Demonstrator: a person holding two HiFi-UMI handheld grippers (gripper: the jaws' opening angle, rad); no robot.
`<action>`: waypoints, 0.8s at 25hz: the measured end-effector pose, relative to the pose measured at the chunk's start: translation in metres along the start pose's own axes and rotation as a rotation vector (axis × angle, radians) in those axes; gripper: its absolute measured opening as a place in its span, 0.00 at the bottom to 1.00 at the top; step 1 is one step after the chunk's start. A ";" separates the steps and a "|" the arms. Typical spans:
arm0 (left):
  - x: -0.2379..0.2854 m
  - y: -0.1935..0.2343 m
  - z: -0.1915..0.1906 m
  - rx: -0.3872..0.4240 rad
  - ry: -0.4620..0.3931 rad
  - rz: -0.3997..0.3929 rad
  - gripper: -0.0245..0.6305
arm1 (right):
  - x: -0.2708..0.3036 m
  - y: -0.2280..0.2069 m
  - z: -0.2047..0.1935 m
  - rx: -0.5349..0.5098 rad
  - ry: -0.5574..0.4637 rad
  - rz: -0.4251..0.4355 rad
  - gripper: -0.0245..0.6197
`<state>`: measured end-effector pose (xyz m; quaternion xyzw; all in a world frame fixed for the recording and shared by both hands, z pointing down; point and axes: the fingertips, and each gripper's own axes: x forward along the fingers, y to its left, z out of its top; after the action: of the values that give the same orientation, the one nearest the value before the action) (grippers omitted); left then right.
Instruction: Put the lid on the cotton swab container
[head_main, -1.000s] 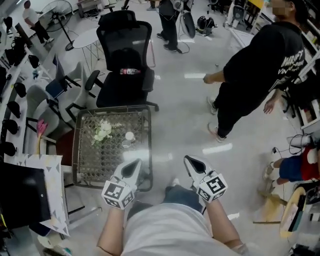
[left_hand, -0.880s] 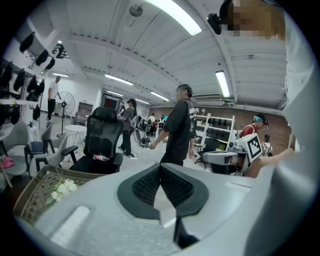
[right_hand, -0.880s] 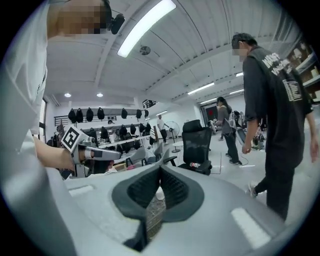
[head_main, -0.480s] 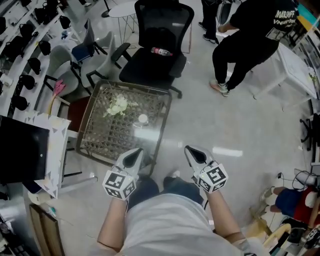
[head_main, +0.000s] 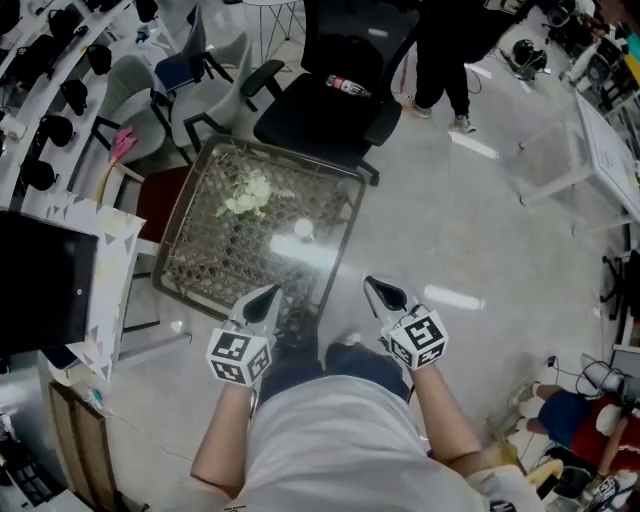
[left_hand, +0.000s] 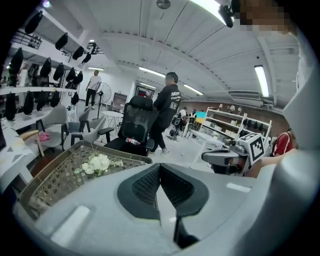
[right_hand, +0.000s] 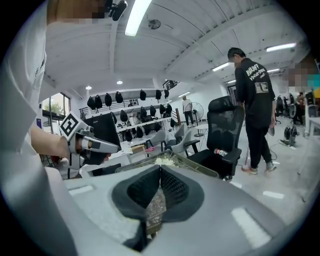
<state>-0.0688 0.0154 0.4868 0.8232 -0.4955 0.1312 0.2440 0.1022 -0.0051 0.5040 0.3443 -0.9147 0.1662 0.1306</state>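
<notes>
A small white round thing (head_main: 303, 229), too small to tell whether container or lid, lies on the wicker table (head_main: 200, 270) beside a bunch of white flowers (head_main: 250, 192). My left gripper (head_main: 268, 294) hovers over the table's near edge, shut and empty. Over the floor to the right of the table is my right gripper (head_main: 375, 286), also shut and empty. In the left gripper view the jaws meet at the tip (left_hand: 159, 167), with the flowers (left_hand: 96, 162) ahead. In the right gripper view the closed jaws (right_hand: 160, 170) point toward the table's rim (right_hand: 200, 167).
A black office chair (head_main: 340, 95) with a bottle (head_main: 350, 86) on its seat stands behind the table. Grey chairs (head_main: 200, 70) and a red stool (head_main: 160, 195) are at the left. A black panel (head_main: 40, 280) stands near left. A person in black (head_main: 450, 40) stands beyond.
The table has come closer to both grippers and now sits just ahead of the left one. The person in black has drifted to the top of the view. Both grippers stay shut.
</notes>
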 end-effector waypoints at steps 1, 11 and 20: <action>0.003 0.008 0.000 -0.012 0.005 -0.004 0.05 | 0.008 -0.001 -0.001 0.000 0.010 -0.003 0.05; 0.039 0.071 -0.018 -0.063 0.118 -0.067 0.05 | 0.098 -0.014 -0.022 0.022 0.111 -0.019 0.07; 0.080 0.107 -0.051 -0.082 0.227 -0.135 0.05 | 0.163 -0.037 -0.063 0.021 0.204 -0.037 0.09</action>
<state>-0.1238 -0.0595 0.5954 0.8239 -0.4131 0.1862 0.3404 0.0159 -0.1018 0.6273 0.3437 -0.8885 0.2075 0.2223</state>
